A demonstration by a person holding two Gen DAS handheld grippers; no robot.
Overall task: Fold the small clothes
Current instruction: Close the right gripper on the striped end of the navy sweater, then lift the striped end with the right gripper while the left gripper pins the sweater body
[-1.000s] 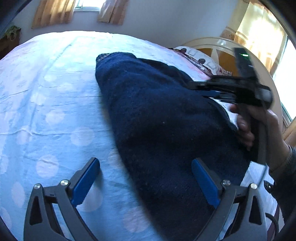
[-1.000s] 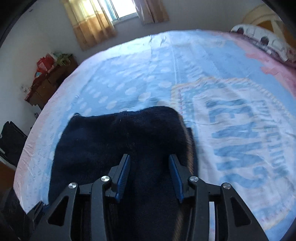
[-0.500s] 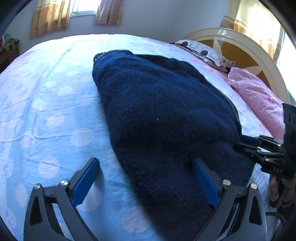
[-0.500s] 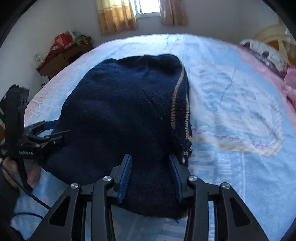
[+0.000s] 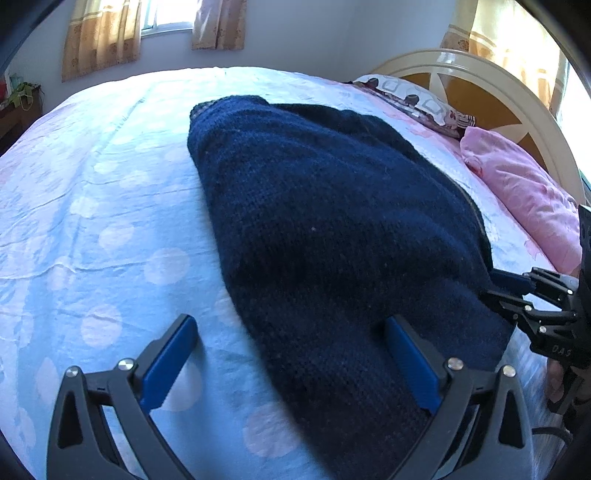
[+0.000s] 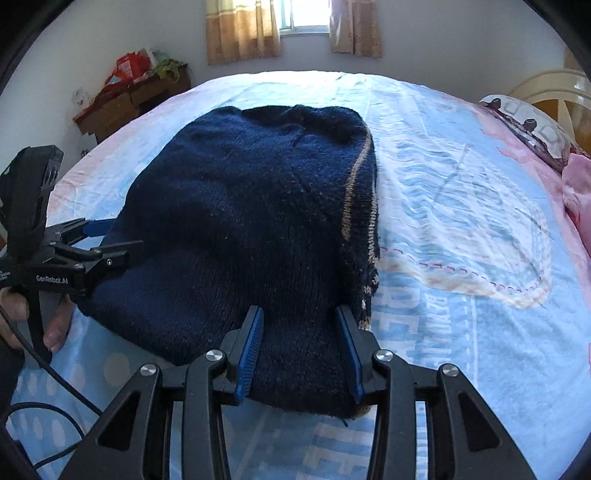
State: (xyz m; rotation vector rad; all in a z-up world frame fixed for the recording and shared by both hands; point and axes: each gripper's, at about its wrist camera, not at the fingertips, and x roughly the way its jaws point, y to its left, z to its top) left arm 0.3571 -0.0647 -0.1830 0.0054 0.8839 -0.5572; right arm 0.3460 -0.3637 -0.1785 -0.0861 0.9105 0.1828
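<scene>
Navy knit sweater (image 6: 240, 221) sits folded into a compact bundle mid-bed (image 5: 92, 221), so the folding looks mostly done. Left claw (image 5: 291, 365) gapes wide over its near-left edge; right claw (image 6: 299, 347) straddles the near-right edge, part open, gripping nothing. Maybe one tidy-up left.

A light blue bedsheet with pale polka dots (image 5: 110, 236) covers the bed. At two o'clock, a cream curved headboard (image 5: 491, 77) backs a pink crumpled pillow (image 5: 524, 192) and a patterned pillow (image 5: 417, 99). At twelve o'clock hang tan curtains (image 6: 240, 29); at ten o'clock stands a cluttered brown wooden cabinet (image 6: 122, 107).
</scene>
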